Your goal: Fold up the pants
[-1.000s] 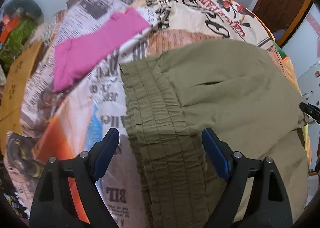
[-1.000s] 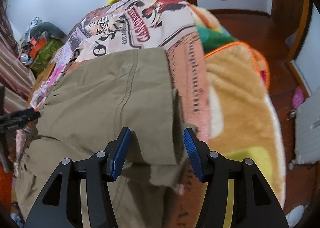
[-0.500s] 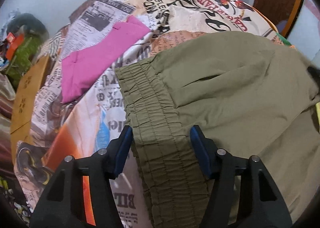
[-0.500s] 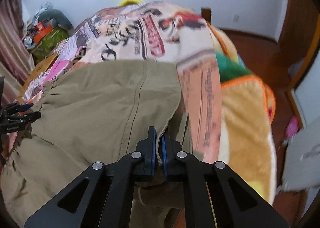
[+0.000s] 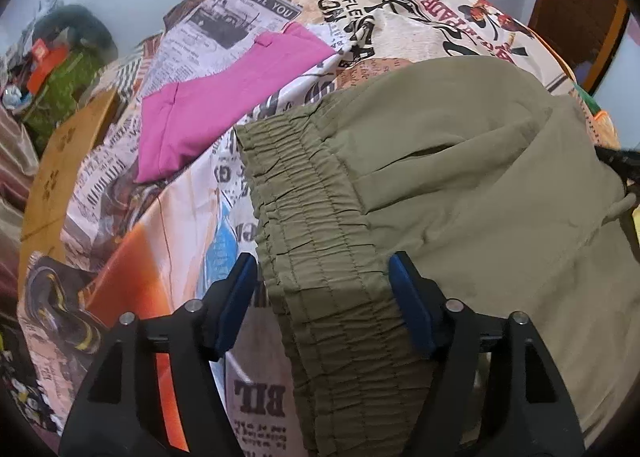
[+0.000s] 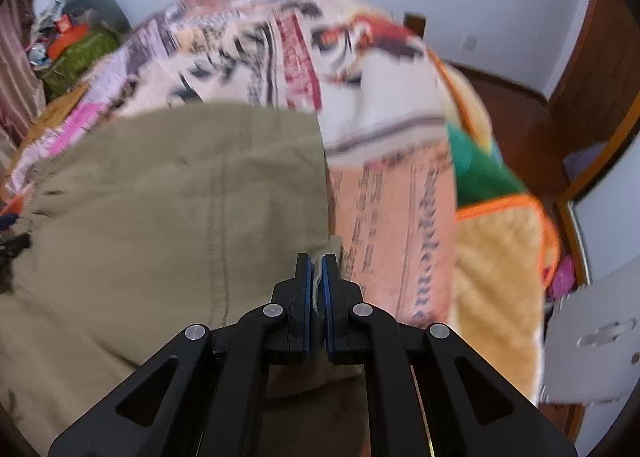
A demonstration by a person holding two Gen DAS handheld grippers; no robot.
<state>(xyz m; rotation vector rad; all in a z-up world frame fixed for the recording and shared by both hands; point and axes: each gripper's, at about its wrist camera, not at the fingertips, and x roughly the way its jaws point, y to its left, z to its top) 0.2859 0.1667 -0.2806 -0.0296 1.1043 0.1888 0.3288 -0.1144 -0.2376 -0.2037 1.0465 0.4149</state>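
We see our left gripper (image 5: 324,297) straddling the gathered waistband (image 5: 316,241) of the olive pants (image 5: 480,185), its jaws opening with the blue pads just beside the band's two edges. The pants lie spread over a newspaper-print bedspread (image 5: 256,17). A pink garment (image 5: 224,97) lies flat on the spread beyond the waistband, apart from it. At the right edge a dark gripper tip (image 5: 620,161) shows over the pants

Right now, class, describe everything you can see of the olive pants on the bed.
The olive pants look like thin woven cloth, with a gathered elastic waistband, a slit pocket and a lengthwise seam. They lie spread over the printed bedspread, beside a pink garment. The left gripper straddles the waistband, its jaws opening. The right gripper is shut on the fabric's opposite edge.
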